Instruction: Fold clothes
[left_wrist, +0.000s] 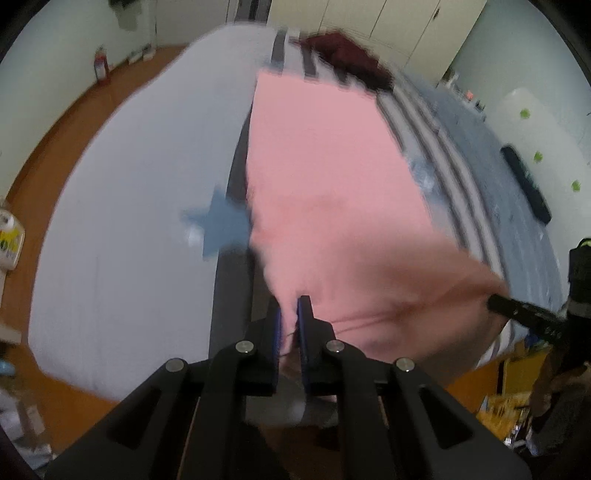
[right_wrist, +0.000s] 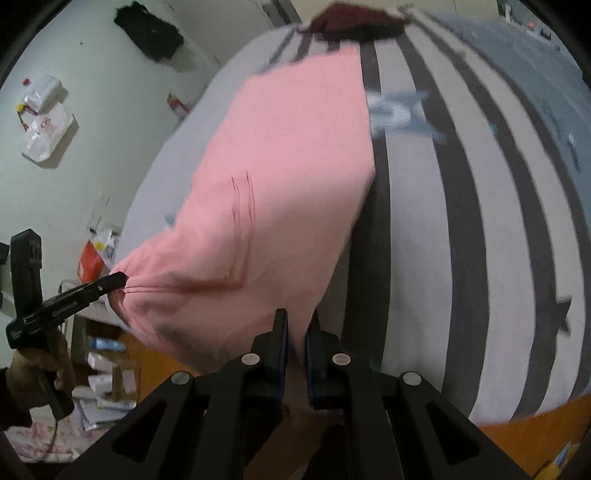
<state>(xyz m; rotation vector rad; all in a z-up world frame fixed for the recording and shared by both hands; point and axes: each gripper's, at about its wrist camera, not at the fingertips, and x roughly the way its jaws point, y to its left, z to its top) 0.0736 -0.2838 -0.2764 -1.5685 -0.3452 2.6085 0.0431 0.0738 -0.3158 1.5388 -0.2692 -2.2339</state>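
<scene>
Clearly, a pink garment (left_wrist: 332, 192) is being held stretched over the bed (left_wrist: 122, 221), which is serving as the landmark. Toward the bed's left side, plain pale sheet is being shown, with a blue star print (left_wrist: 225, 225) lying just beside the garment's left edge. At the bed's near edge, the left gripper (left_wrist: 289, 314) is being kept clenched on the garment's near-left corner, the cloth being pinched between its blue-padded fingers (left_wrist: 303, 321). From there, the fabric is being spread across the middle of the bed, its far end resting on the bedding just before a dark red cloth (right_wrist: 354, 22) lying at the bed's far end. Further right along the near edge, the right gripper (right_wrist: 297, 332) is being held closed on the garment's other near corner, the fabric being drawn taut between the two tools and lifted slightly off the near edge. To the right of the garment, grey and white stripes (right_wrist: 454, 206) are being left uncovered, and a dark star print (right_wrist: 563, 314) is being shown near the bed's right edge.
</scene>
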